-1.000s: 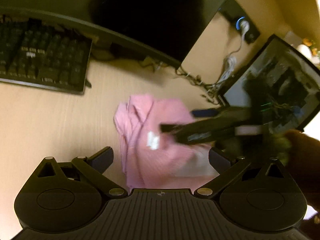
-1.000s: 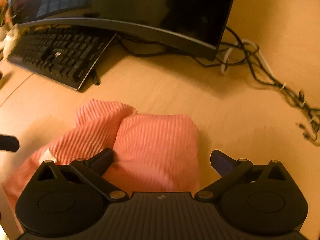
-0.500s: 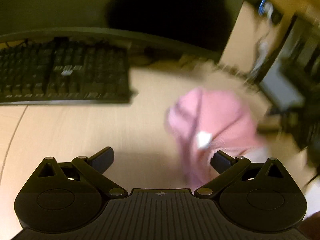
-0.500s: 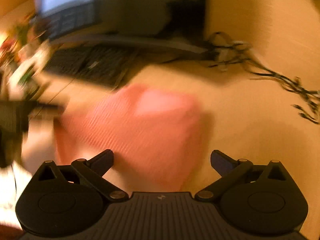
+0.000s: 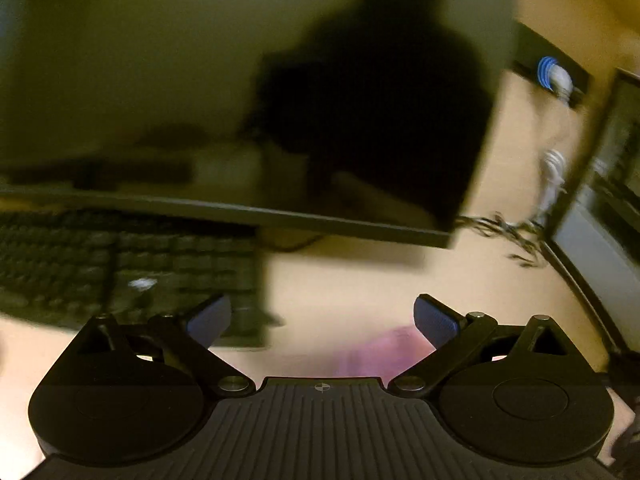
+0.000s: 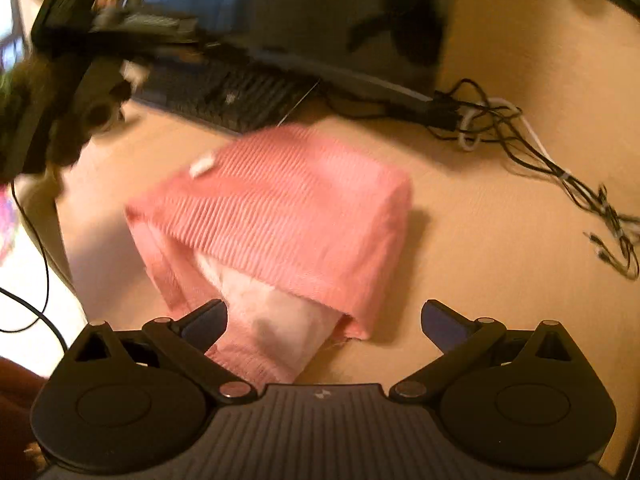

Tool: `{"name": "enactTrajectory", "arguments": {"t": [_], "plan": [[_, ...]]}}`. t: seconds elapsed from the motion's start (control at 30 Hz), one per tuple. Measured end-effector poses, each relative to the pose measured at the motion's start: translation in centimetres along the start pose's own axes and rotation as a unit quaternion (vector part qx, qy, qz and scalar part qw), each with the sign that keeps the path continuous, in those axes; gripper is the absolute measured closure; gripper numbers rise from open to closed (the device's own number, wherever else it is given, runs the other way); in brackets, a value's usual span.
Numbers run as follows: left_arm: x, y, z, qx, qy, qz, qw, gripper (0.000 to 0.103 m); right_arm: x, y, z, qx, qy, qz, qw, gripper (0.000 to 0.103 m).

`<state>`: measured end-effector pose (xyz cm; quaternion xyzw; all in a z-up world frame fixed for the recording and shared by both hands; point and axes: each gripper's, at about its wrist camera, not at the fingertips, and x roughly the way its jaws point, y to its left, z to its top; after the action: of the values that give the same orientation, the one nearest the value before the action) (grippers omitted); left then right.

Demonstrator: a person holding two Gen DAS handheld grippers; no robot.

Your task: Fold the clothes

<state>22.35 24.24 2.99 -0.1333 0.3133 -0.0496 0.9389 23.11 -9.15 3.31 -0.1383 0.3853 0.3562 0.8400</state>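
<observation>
A pink ribbed garment lies folded on the wooden desk, with a pale lining showing at its near edge and a small white tag on top. My right gripper hovers open just short of its near edge, holding nothing. In the left wrist view only a blurred pink strip of the garment shows low between the fingers. My left gripper is open and empty, raised and pointing at the monitor. The left gripper's body appears blurred at the upper left of the right wrist view.
A dark monitor and black keyboard stand behind the garment. Tangled cables trail along the desk's right side. A computer case and a white plug sit at the far right. The desk edge runs at left.
Both grippers have pulled back from the garment. The left one swung up and left, so the garment dropped to the bottom of its view. The garment now lies in a flatter fold.
</observation>
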Motion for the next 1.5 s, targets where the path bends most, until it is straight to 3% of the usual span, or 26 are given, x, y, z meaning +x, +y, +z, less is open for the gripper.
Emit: {"name": "enactTrajectory", "arguments": {"t": [0.03,0.13,0.2,0.27,0.37,0.47,0.57,0.6,0.67,0.77,0.83,0.87,0.9,0.93,1.0,1.07,1.2,1.33,1.5], "plan": [[-0.4,0.6,0.2,-0.006,-0.002,0.021,0.9998,0.002,-0.3,-0.6,0.1,0.012,-0.005,-0.004,1.000,0.000],[-1.3,-0.7,0.0,-0.022,-0.013,-0.062,0.9978,0.002,-0.1,-2.2,0.6,0.046,-0.013,-0.019,0.999,0.000],[0.4,-2.7,-1.2,0.002,0.003,-0.073,0.9974,0.002,0.6,-2.5,0.9,0.060,-0.009,-0.026,0.998,0.000],[3.2,-3.9,-2.8,0.047,0.036,-0.028,0.9979,0.002,1.2,-2.8,1.1,0.068,-0.005,-0.032,0.997,0.000],[6.1,-2.7,-5.5,0.102,0.081,0.105,0.9860,0.008,1.4,-3.0,1.0,0.058,-0.004,-0.033,0.998,0.000],[3.5,-0.8,-6.1,0.062,0.069,0.146,0.9850,0.011,1.7,-3.7,0.9,0.082,-0.005,-0.013,0.997,0.000],[-0.3,-0.3,-6.0,-0.019,0.045,0.072,0.9962,0.005,2.6,-4.9,0.9,0.137,0.000,0.029,0.990,0.000],[-1.0,-0.3,-6.3,-0.057,0.043,0.026,0.9971,0.003,3.0,-5.3,0.9,0.158,0.002,0.042,0.987,0.000],[-1.7,-0.5,-6.9,-0.118,0.039,-0.052,0.9908,0.002,3.7,-6.0,0.9,0.201,0.008,0.066,0.977,0.000],[-0.5,-2.3,-8.4,-0.101,0.060,-0.039,0.9924,0.002,5.4,-7.2,0.7,0.273,0.024,0.129,0.953,0.000],[0.7,-2.9,-9.5,-0.079,0.086,0.006,0.9931,0.002,6.6,-7.4,0.6,0.292,0.028,0.163,0.942,0.002],[1.2,-3.1,-10.1,-0.078,0.099,0.026,0.9917,0.007,7.1,-7.1,0.9,0.284,0.029,0.167,0.944,0.007],[1.0,-3.3,-10.4,-0.082,0.100,0.030,0.9912,0.017,7.5,-6.7,1.3,0.265,0.029,0.163,0.950,0.025],[0.7,-3.5,-10.7,-0.086,0.100,0.032,0.9908,0.020,7.9,-6.2,1.9,0.243,0.029,0.159,0.956,0.030],[0.2,-4.0,-11.4,-0.095,0.099,0.037,0.9898,0.032,8.3,-5.4,3.3,0.203,0.022,0.145,0.968,0.030],[-0.3,-4.5,-12.0,-0.104,0.099,0.042,0.9888,0.034,8.7,-5.0,4.5,0.166,0.012,0.133,0.977,0.031],[-0.8,-6.3,-12.8,-0.113,0.102,0.034,0.9878,0.037,9.2,-4.9,6.1,0.135,0.001,0.126,0.983,0.031],[-0.9,-9.4,-13.4,-0.091,0.113,0.020,0.9892,0.035,8.1,-6.2,5.6,0.147,-0.008,0.138,0.979,0.006],[-2.0,-10.9,-13.1,-0.080,0.098,0.036,0.9914,0.026,6.6,-7.7,3.3,0.161,0.000,0.159,0.974,0.002]]}}
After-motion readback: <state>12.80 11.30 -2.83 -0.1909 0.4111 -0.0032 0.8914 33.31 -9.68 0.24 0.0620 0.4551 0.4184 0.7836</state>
